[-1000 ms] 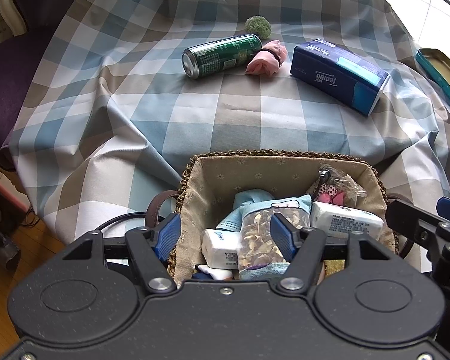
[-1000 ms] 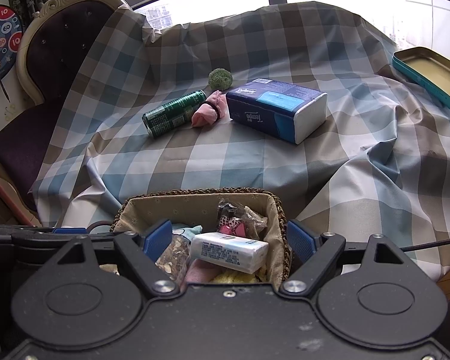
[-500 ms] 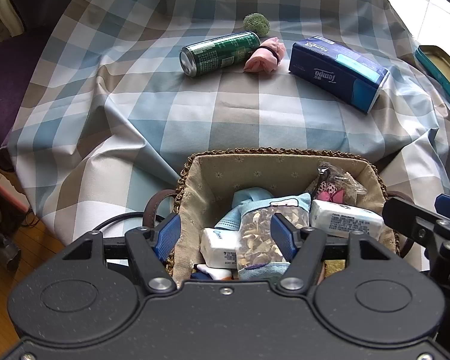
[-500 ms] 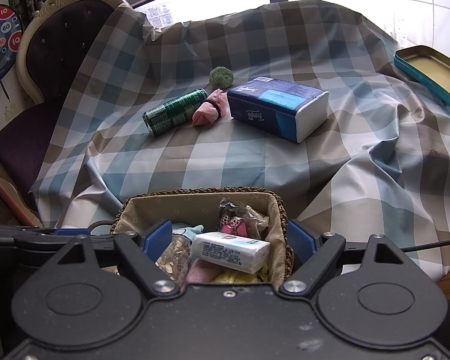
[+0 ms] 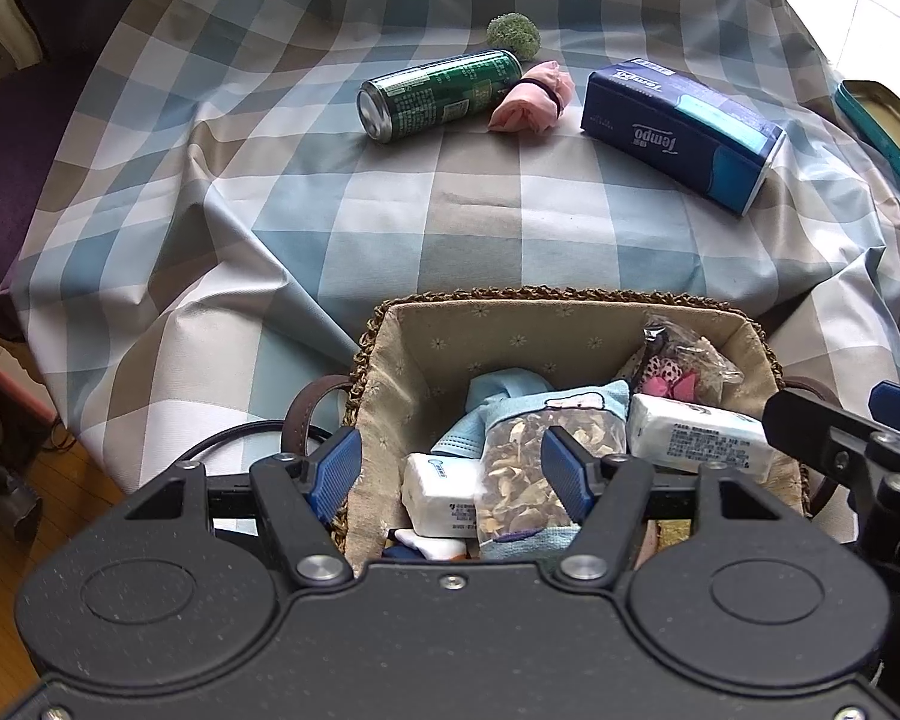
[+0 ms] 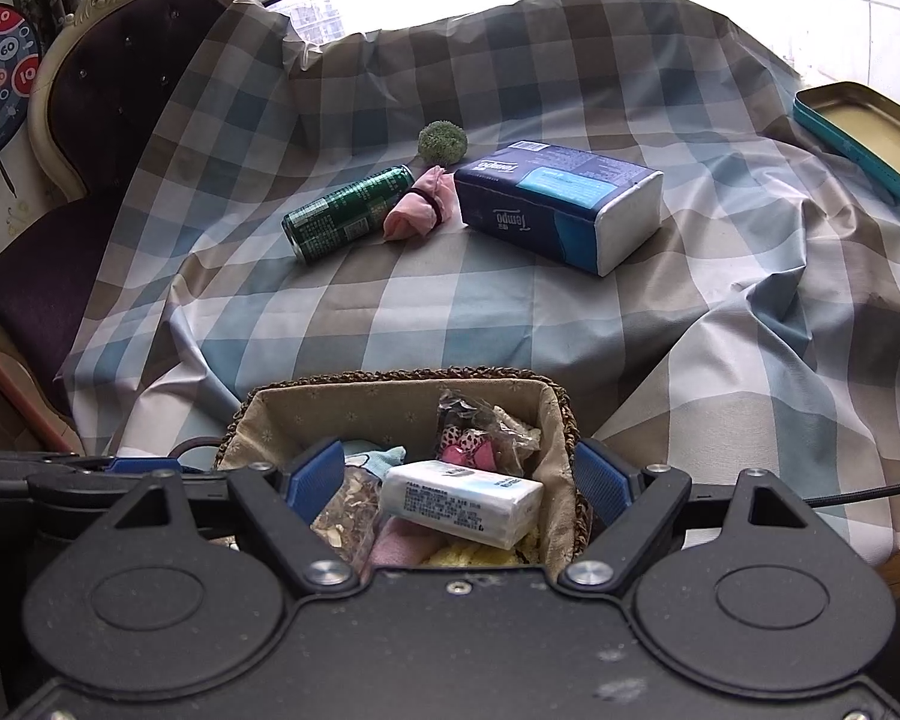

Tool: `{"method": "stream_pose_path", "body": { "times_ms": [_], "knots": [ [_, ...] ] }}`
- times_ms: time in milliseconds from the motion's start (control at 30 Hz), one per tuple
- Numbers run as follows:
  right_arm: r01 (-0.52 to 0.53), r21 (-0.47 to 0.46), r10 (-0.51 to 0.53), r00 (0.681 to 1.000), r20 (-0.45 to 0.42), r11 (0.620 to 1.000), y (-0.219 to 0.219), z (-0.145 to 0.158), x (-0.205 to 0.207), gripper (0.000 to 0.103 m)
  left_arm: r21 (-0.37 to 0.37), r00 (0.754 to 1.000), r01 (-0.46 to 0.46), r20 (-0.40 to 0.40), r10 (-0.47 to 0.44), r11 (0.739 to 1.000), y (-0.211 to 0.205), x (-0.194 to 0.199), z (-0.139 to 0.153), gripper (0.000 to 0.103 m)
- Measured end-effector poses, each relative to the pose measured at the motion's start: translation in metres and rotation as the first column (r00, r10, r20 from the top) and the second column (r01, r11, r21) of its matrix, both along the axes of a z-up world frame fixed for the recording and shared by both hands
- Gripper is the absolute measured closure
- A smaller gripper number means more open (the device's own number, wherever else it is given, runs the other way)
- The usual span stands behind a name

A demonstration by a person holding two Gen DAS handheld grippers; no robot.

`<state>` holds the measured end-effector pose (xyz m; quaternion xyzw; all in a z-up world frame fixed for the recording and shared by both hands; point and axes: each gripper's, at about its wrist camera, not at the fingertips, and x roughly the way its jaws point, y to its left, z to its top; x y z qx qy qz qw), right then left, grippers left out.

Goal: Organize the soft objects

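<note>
Woven basket (image 5: pixel 570 294) sits beneath both grippers, left (image 5: pixel 450 468) and right (image 6: pixel 459 477), jaws apart.

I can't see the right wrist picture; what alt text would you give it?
Open blue-padded tongs hover above a lined wicker basket stuffed with tissue packs and small bags. Beyond, on a checked cloth, lie a green can, pink bundle and Tempo tissue pack.

We read "Tempo" on the blue tissue pack (image 6: pixel 558 204), and 10, 60, 80 on the dartboard (image 6: pixel 0 84).
</note>
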<state>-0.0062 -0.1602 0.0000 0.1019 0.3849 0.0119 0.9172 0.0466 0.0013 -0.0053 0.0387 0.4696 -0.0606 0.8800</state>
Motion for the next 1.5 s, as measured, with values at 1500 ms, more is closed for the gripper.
{"method": "stream_pose_path", "body": {
  "times_ms": [1500],
  "knots": [
    [-0.063,-0.123,0.055,0.996,-0.063,0.990,0.000,-0.008,0.116,0.019,0.042,0.999,-0.008,-0.047,0.010,0.999,-0.002,0.087,-0.011,0.041]
  ]
}}
